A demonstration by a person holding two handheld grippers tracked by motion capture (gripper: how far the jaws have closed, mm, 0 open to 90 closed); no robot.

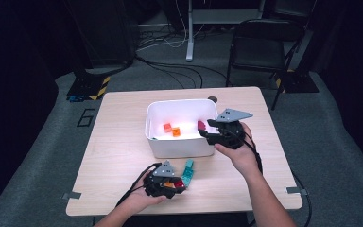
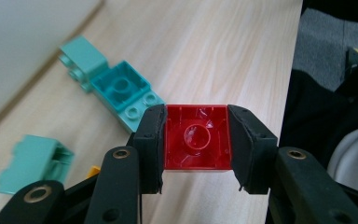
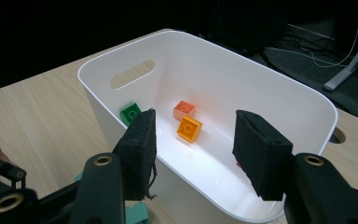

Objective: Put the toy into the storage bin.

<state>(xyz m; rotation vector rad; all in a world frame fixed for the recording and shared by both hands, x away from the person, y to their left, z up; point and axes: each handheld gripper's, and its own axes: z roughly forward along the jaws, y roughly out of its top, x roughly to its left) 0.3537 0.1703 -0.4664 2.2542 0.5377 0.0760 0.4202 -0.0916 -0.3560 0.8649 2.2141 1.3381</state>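
**Red brick clamped in the left gripper, right gripper waiting over the bin**

The red brick (image 2: 196, 137) sits squarely between the pads of the left gripper (image 2: 196, 144), hollow underside facing the camera, both pads pressed on its sides, above the counter (image 2: 223, 56) near its front edge. Just past it lie teal bricks (image 2: 121, 88), joined in a row, with another pale teal brick (image 2: 32, 163) off to one side. In the high view the left gripper (image 1: 168, 185) hangs near the counter's front edge, the teal pieces (image 1: 188, 172) just beside it. Beyond stands the white bin (image 3: 279, 88): inside, an orange brick (image 3: 189, 128), a paler salmon one (image 3: 184, 110) and a green one (image 3: 130, 113) by the wall. The right gripper (image 3: 193, 149) hovers over the bin's rim, jaws standing apart with nothing between them. Bare wood lies open to the left of the bin (image 1: 123, 137).
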